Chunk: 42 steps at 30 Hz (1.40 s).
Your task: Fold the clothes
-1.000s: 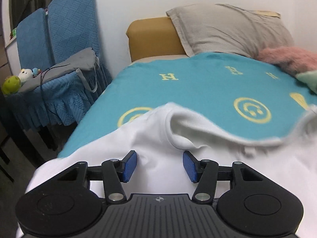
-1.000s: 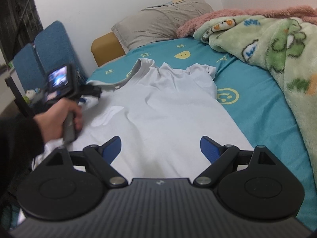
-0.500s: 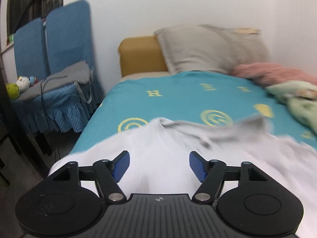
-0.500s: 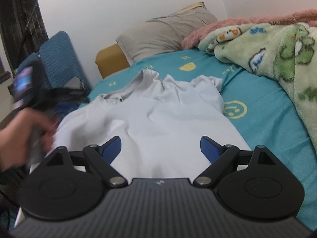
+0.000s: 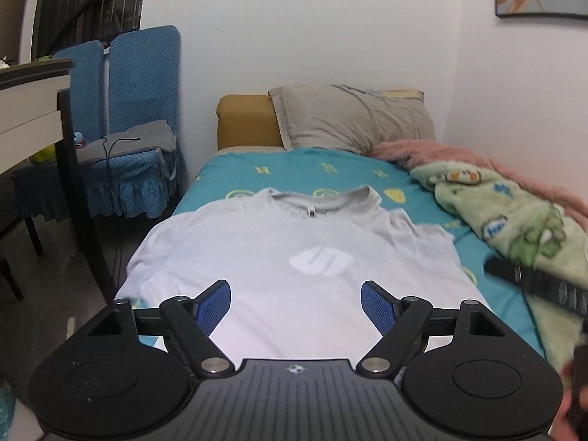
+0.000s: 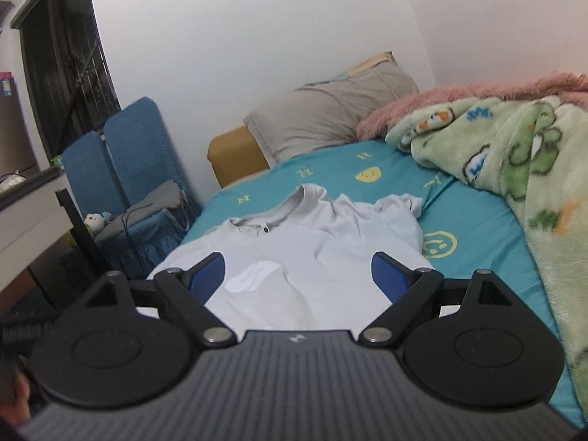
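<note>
A white T-shirt (image 5: 301, 257) lies spread face up on the teal bed sheet (image 5: 294, 172), collar toward the pillow, a white logo on its chest. It also shows in the right wrist view (image 6: 294, 257), its right sleeve bunched. My left gripper (image 5: 296, 303) is open and empty, held above the shirt's lower half. My right gripper (image 6: 297, 273) is open and empty, also above the shirt's lower part. Part of the right gripper shows at the right edge of the left wrist view.
A grey pillow (image 5: 349, 117) leans on the yellow headboard (image 5: 246, 121). A green cartoon blanket (image 6: 514, 169) and a pink fluffy one (image 5: 441, 150) lie along the bed's right side. Blue-covered chairs (image 5: 128, 128) and a desk (image 5: 33, 110) stand left of the bed.
My left gripper let go of the shirt's collar, opened wider and drew back from the collar. The shirt now lies flat. The right gripper stayed open and lifted slightly.
</note>
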Available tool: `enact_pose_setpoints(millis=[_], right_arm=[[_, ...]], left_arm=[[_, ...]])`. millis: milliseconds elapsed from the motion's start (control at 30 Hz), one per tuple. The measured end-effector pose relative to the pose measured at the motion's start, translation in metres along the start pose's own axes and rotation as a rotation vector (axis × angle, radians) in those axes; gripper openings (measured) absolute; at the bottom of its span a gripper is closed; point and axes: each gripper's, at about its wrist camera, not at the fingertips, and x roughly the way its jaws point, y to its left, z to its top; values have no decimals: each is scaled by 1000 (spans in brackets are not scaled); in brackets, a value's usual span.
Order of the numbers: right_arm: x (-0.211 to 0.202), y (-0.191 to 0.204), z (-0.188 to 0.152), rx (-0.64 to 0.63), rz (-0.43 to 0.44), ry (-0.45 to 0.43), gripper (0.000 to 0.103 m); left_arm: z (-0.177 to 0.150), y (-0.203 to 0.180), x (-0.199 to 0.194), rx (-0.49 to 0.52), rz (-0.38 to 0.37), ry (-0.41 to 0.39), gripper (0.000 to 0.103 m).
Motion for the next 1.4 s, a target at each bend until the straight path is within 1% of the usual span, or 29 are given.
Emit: enact_pose_setpoints(millis=[33, 167, 333, 433, 567, 667, 767, 867, 967, 1000, 1100, 1200, 1267, 1333, 1400], right_arm=[[-5, 0, 2, 9, -4, -5, 88], [-23, -2, 10, 56, -10, -14, 88], [-29, -9, 14, 107, -5, -7, 88], [-28, -14, 15, 141, 5, 2, 88], [-17, -36, 12, 251, 24, 33, 88], [2, -51, 15, 303, 25, 45, 88], [26, -68, 19, 332, 18, 60, 88], [51, -93, 22, 404, 17, 76, 88], [76, -125, 20, 513, 19, 71, 87], [86, -135, 18, 553, 12, 75, 83], [119, -160, 10, 623, -25, 99, 82], [150, -174, 3, 615, -76, 123, 82], [168, -182, -4, 614, -103, 138, 81], [185, -187, -11, 614, -111, 153, 70], [200, -187, -17, 602, -105, 153, 69]], left_arm=[[-4, -1, -9, 12, 4, -4, 80], [-3, -1, -32, -14, 24, 13, 80], [12, -5, -51, -79, 45, -1, 84], [9, -10, -49, -78, 34, -6, 87], [-6, -13, -35, -68, 21, 11, 87], [-15, -10, -19, -81, 24, 48, 87], [-22, -8, -5, -82, 23, 55, 87], [-31, -5, 7, -85, 29, 62, 87], [-36, 0, 21, -124, 21, 97, 87], [-37, 2, 26, -138, 16, 109, 87], [-41, 6, 43, -151, 7, 114, 87], [-47, 10, 60, -150, 5, 122, 87], [-50, 15, 73, -188, -8, 150, 87], [-52, 20, 86, -230, -22, 179, 87], [-54, 25, 95, -267, -37, 195, 87]])
